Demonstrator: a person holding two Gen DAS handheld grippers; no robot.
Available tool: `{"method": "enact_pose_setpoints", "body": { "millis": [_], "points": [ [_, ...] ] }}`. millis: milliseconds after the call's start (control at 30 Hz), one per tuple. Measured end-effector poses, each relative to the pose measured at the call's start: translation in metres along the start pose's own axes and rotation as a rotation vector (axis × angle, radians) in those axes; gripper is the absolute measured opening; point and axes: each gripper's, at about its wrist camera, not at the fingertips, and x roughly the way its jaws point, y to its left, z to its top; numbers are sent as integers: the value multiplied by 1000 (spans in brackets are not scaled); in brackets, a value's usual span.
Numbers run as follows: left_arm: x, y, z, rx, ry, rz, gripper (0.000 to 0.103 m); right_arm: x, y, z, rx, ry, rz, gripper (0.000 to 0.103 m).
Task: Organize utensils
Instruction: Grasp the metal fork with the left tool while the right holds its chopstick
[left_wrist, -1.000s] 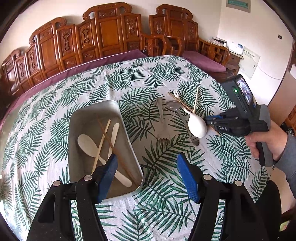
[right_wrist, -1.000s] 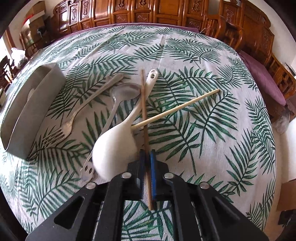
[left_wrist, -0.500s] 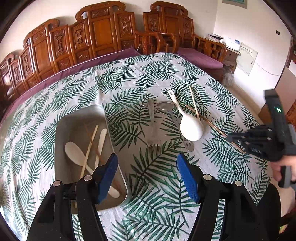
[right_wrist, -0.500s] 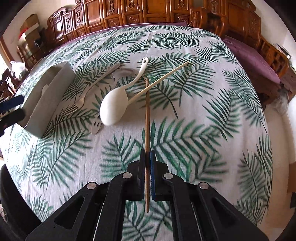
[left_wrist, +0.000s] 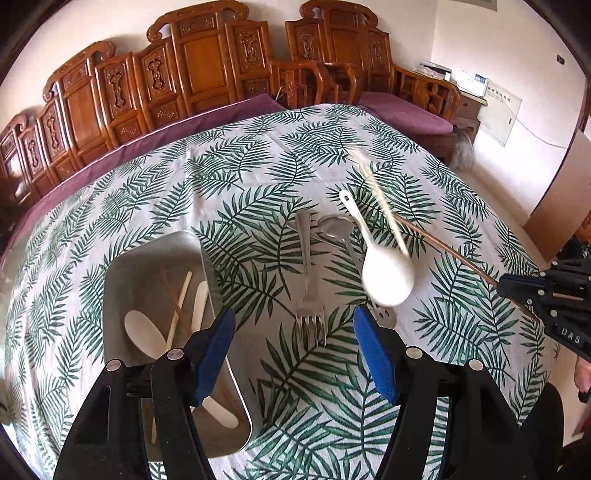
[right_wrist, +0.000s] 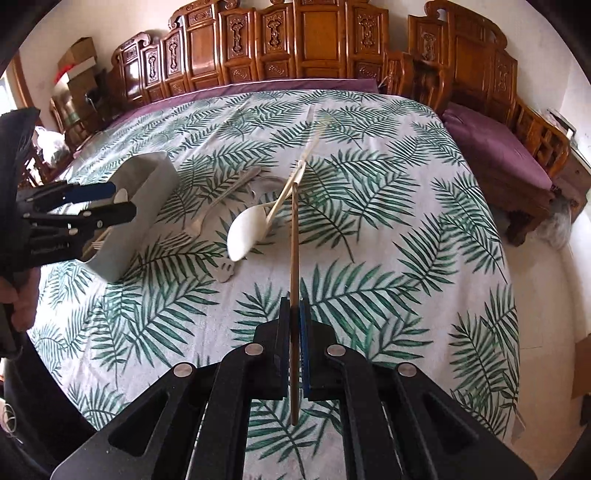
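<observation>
L gripper (left_wrist: 291, 332) jaws apart; R gripper (right_wrist: 294, 317) clamped tight.

The right gripper (right_wrist: 294, 317) pinches a brown chopstick (right_wrist: 294, 243) above the leaf-patterned tablecloth (right_wrist: 388, 229).

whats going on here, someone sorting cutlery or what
Yes. A person with a gripper in each hand is clearing utensils off a leaf-print tablecloth into a metal tray. The right gripper is shut on a dark wooden chopstick, lifted above the table. The left gripper is open and empty near the tray, which already holds a spoon and chopsticks. A white spoon, a fork, a metal spoon and a pale chopstick are not yet in it.
</observation>
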Motion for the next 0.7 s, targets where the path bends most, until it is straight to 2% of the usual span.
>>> {"method": "enact_pose_setpoints", "body": {
  "millis": [200,367,700],
  "points": [
    [17,-9,15,18,19,1,64,8,-15,-12,29,12,-13,6],
    [37,-13,25,31,47,3,56,15,-20,-15,50,17,-5,6],
    [90,-12,37,20,163,-5,34,21,-33,-16,85,18,13,6]
  ]
}}
